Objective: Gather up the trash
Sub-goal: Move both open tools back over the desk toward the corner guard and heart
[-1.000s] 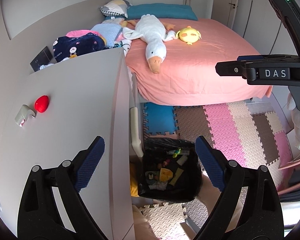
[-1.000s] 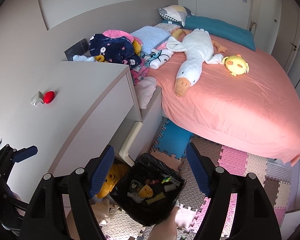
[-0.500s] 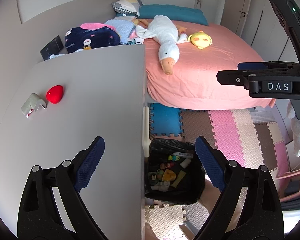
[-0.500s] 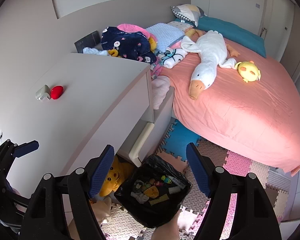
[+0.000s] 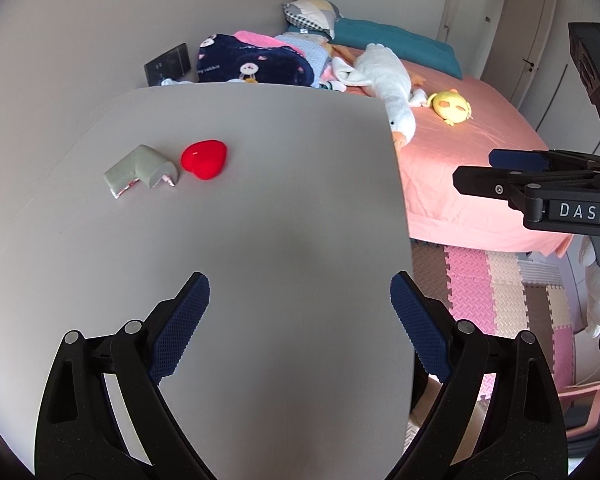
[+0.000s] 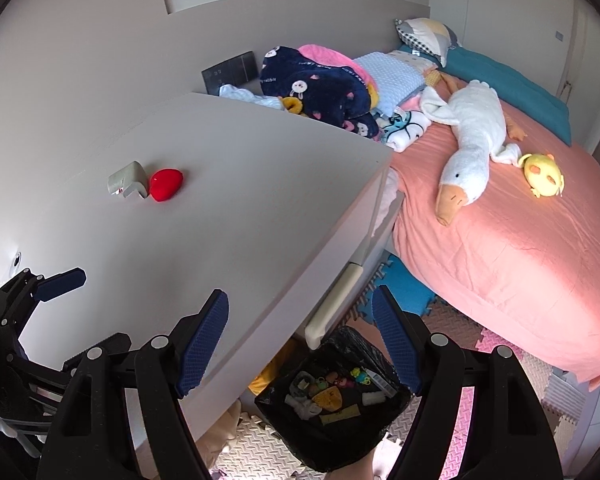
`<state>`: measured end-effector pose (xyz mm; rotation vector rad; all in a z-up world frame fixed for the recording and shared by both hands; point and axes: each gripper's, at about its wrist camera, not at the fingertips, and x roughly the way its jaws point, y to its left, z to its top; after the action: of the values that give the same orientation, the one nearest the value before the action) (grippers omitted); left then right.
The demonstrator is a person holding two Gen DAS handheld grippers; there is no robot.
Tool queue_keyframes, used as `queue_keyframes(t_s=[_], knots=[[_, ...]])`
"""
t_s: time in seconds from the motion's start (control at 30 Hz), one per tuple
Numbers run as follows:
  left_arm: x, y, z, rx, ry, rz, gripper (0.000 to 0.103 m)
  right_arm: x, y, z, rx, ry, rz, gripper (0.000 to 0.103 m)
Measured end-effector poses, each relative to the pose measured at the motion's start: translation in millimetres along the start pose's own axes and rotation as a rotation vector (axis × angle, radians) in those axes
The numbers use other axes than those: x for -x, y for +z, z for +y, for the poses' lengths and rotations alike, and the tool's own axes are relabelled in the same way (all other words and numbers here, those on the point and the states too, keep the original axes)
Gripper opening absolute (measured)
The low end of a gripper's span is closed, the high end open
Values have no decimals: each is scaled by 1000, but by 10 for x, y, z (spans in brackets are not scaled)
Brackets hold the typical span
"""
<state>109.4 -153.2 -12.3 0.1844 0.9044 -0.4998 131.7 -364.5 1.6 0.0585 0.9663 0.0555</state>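
From the left wrist camera, the left gripper is hanging open and empty above a pale grey bench, its two blue-padded fingers spread wide at the bottom of the view. Toward ten o'clock from the gripper, a red heart-shaped piece is lying on the bench, just beside a grey foam corner guard on its nine o'clock side. At two o'clock, beyond the bench edge, a white goose plush and a small yellow chick plush are resting on a pink bed. The right gripper is showing side-on at three o'clock. From the right wrist camera, the right gripper is also standing open with nothing between its blue pads, straddling the bench edge. Directly below it, at six o'clock, a bin lined with a black bag is sitting on the foam floor mats, holding mixed small scraps. The red heart-shaped piece and the corner guard are lying at eleven o'clock, apparently touching. The left gripper is peeking in at nine o'clock. The goose plush is stretching across the bed at one o'clock.
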Motion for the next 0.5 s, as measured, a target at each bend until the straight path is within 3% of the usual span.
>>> queue_keyframes(t_s=[0.5], knots=[[-57,27,906,117,94,-22,89,-567,310,617,50,59,43,75]])
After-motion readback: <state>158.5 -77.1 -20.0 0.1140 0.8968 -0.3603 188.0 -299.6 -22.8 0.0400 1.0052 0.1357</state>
